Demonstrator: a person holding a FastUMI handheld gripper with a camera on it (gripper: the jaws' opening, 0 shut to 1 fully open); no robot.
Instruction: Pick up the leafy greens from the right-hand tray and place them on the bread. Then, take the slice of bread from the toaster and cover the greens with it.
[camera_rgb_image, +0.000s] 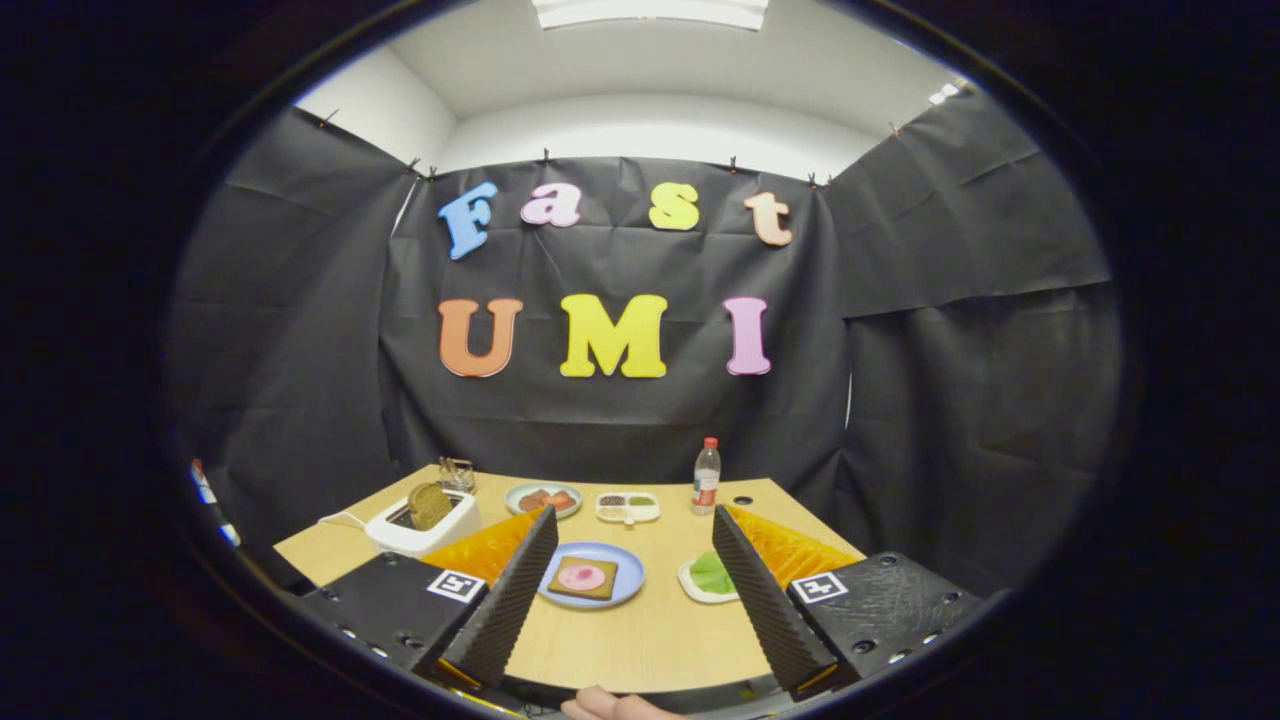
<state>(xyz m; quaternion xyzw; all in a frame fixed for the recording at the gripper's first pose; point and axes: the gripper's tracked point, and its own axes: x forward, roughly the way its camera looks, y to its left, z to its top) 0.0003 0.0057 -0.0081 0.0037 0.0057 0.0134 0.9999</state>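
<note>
Nearest, the gripper (630, 585) is held above the near edge of the wooden table (640, 640), fingers spread wide and holding nothing. Between the fingers: a blue plate (625, 590) bearing a slice of bread (582, 577) with a pink round topping, and, just beside the right finger, a small white tray (695, 588) of leafy greens (712, 573). Farther back: a white toaster (420, 525) with a brown slice (430, 505) standing up out of it, a plate of food (542, 498), a divided dish (627, 506), and a bottle (706, 477) before the black wall.
</note>
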